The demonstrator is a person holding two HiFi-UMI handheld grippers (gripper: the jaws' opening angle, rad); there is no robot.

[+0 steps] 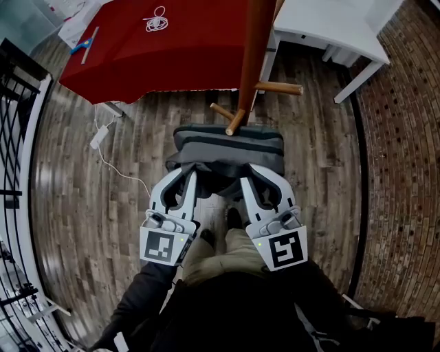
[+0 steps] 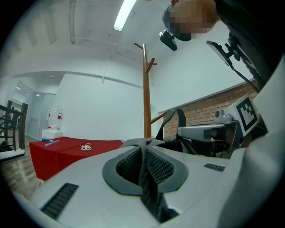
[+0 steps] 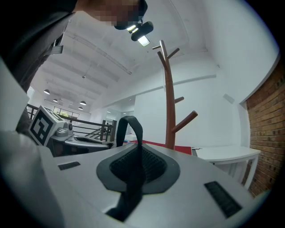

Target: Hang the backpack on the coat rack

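**Tongs.** In the head view, the left tongs (image 1: pixel 188 176) and the right tongs (image 1: pixel 245 181) are shown side by side at the centre of the frame, both directed towards the top of the frame. In the left gripper view, the left tongs (image 2: pixel 144 156) are clenched on a dark fold of the backpack (image 2: pixel 147 143), which is pinched between the ribbed pads. In the right gripper view, the right tongs (image 3: pixel 136 162) are clenched on a black strap (image 3: pixel 130 127), which loops upward ahead of the pads.

**Task item.** The grey backpack (image 1: pixel 230 146) is held clear of the wooden floor (image 1: pixel 75 206) by both tongs, just above centre in the head view. It is positioned directly below the coat rack (image 1: pixel 254 48). A short peg (image 1: pixel 234 122) of the rack overlaps the backpack's upper edge in the frame; whether they touch cannot be determined. A second peg (image 1: pixel 278 88) projects to the right.

**Surroundings.** A red-covered surface (image 1: pixel 172 62) occupies the upper left, with a coiled white cord (image 1: pixel 157 20) lying on it. A white surface (image 1: pixel 330 24) is located at the upper right. A brick wall (image 1: pixel 405 165) borders the right edge.
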